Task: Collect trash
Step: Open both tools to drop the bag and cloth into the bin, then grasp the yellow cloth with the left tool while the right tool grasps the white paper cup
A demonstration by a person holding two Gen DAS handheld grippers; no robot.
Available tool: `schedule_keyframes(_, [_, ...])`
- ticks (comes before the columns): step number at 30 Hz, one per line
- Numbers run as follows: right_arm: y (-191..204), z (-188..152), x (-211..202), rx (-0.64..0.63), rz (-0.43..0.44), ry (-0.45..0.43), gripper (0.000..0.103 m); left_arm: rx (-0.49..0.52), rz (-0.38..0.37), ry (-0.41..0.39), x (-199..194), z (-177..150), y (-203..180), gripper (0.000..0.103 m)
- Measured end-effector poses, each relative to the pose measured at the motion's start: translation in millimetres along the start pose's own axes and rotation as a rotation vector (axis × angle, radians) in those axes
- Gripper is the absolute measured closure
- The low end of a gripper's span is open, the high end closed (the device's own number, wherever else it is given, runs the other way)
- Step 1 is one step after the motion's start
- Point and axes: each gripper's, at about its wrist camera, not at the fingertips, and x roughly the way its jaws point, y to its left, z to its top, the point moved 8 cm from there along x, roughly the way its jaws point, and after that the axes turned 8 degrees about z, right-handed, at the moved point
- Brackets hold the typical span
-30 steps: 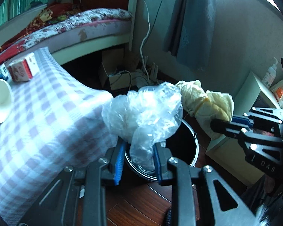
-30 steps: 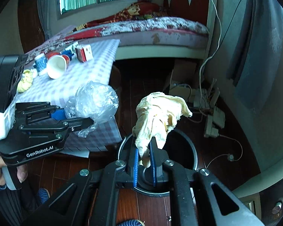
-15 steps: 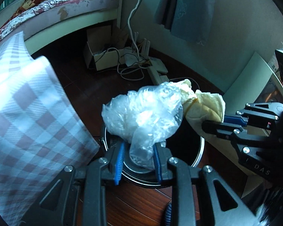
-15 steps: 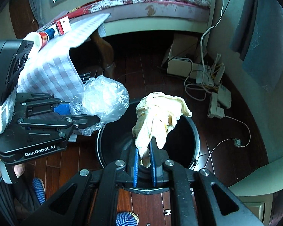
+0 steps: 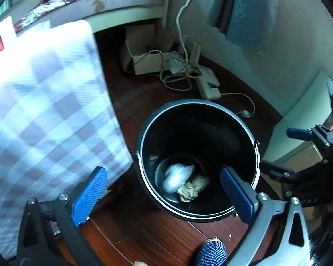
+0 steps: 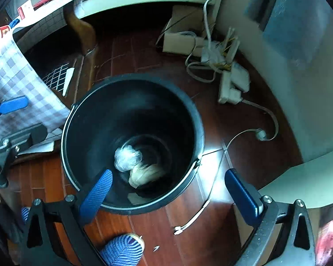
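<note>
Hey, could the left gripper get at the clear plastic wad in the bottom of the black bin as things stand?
Probably yes. The left gripper, jaws opening and empty, hangs over the black bin's uncovered mouth, and the clear plastic wad lies exposed beside the yellowish wad. The bin looks deep, though.

A second before, the left hand-held gripper (image 5: 164, 197) had pinched a clear plastic wad (image 5: 176, 177) and the right hand-held gripper (image 6: 166, 190) a cream paper wad (image 6: 145, 174), both held above the black bin (image 5: 144, 137). Since then both sets of jaws were opening wide, with nothing between their blue pads. The two wads had dropped and lay touching at the bottom of the bin. Both hand-held grippers had come lower and tipped further down, so the bin's mouth filled much more of each wrist view, and the checked cloth (image 5: 46, 110) on the bench had slid toward the left edge.
</note>
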Motion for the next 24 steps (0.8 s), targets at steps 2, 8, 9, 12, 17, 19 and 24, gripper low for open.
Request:
schedule_keyframes(2, [3, 3, -7, 0.009, 0.002, -0.021, 0.001, -0.005, 0.017, -0.017, -9, -3, 6, 0.001])
schedule_keyframes(8, [21, 8, -29, -0.002, 0.001, -0.066, 0.001, -0.012, 0.038, -0.053, -30, -3, 21, 0.001])
schedule_keyframes(9, [25, 9, -34, -0.004, 0.001, -0.072, 0.001, -0.016, 0.039, -0.057, -32, -1, 23, 0.001])
schedule_keyframes(12, [37, 13, -49, -0.012, 0.004, -0.098, 0.001, -0.035, 0.044, -0.085, -47, 2, 33, 0.001])
schedule_keyframes(17, [64, 20, -74, -0.045, 0.018, -0.143, 0.001, -0.076, 0.069, -0.127, -70, 6, 55, 0.001])
schedule_keyframes(19, [78, 24, -85, -0.061, 0.028, -0.162, 0.001, -0.093, 0.087, -0.149, -82, 4, 66, 0.001])
schedule_keyframes(24, [114, 39, -110, -0.098, 0.064, -0.236, 0.001, -0.138, 0.150, -0.193, -115, -2, 97, 0.001])
